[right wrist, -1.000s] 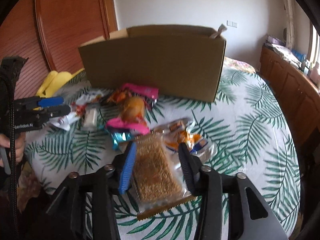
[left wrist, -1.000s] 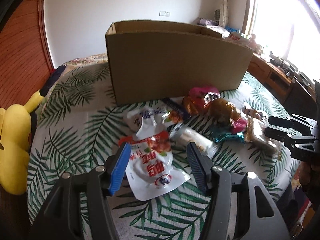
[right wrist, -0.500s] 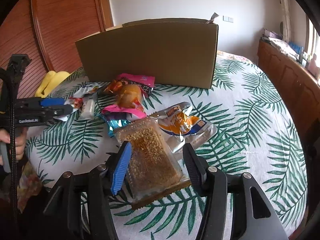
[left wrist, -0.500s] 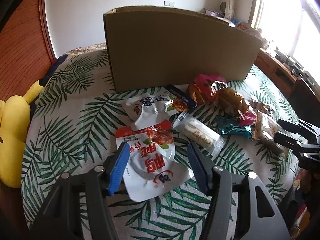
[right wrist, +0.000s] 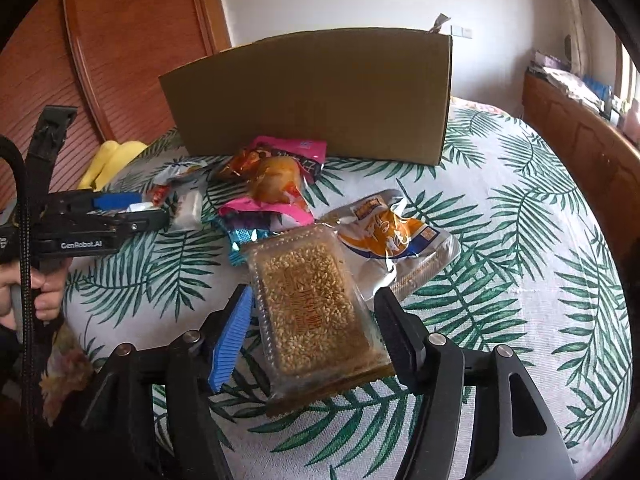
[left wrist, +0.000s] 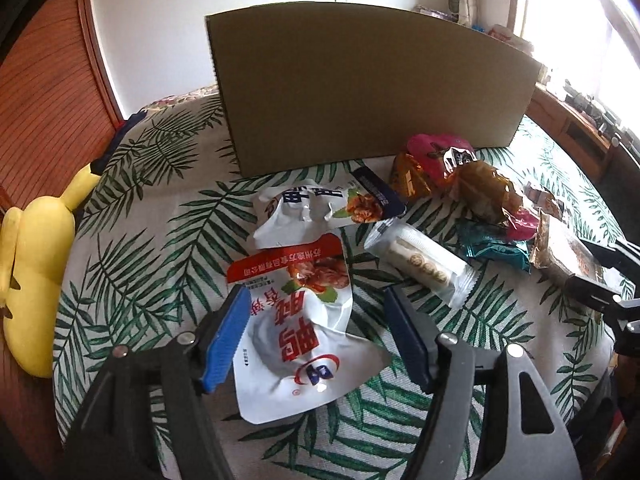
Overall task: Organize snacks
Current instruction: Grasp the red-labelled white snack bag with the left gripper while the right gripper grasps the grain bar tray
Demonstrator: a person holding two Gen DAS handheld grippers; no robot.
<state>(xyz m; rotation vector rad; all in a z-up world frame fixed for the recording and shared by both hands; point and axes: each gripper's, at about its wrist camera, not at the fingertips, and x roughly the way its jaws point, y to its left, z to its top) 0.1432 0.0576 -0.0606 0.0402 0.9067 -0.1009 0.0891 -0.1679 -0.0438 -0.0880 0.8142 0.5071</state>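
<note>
Glossy crinkled white pouch (left wrist: 296, 332) beside a flat-walled cardboard box (left wrist: 372, 80).

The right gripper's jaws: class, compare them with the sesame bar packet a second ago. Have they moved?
Yes. The right gripper has just been opening: both pads have drawn away from the sides of the sesame bar packet, which lies between them, no longer squeezed.
</note>
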